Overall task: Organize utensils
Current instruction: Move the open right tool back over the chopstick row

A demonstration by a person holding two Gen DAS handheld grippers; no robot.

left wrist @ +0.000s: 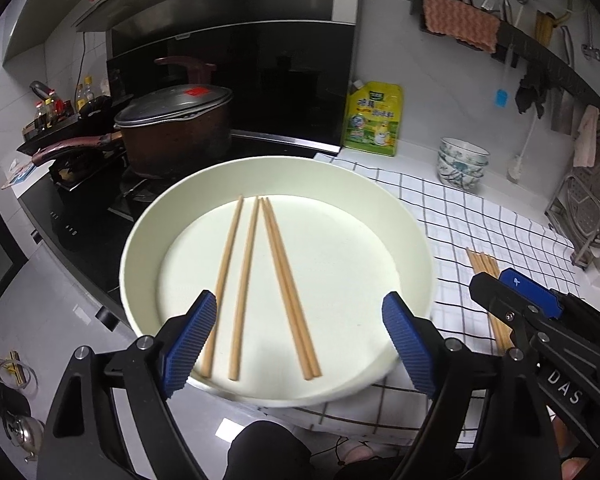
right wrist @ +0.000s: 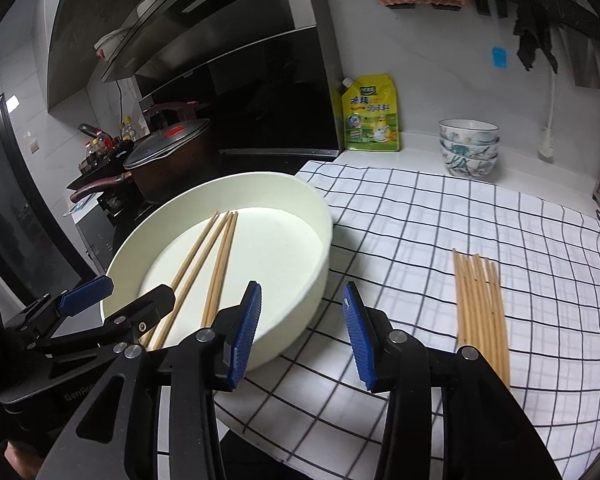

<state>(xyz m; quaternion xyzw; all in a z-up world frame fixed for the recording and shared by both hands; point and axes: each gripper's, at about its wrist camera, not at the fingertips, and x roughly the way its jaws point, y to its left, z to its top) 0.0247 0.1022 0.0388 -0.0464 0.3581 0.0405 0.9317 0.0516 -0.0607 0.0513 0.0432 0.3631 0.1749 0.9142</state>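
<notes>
- the desk [right wrist: 400, 148] carries a checked cloth [right wrist: 440, 220], spread white with black lines.
- a wide cream dish [right wrist: 300, 240] sits at the cloth's left edge, beside the stove.
- the left hand-held gripper [left wrist: 300, 340] hangs over the dish, jaws spread wide, nothing in them.
- the right hand-held gripper [right wrist: 302, 332] is released too, empty, over the dish's right rim.
- four chopsticks [left wrist: 276, 272] lie in the dish.
- a loose bundle of chopsticks [right wrist: 480, 304] lies on the cloth, well to the right.
</notes>
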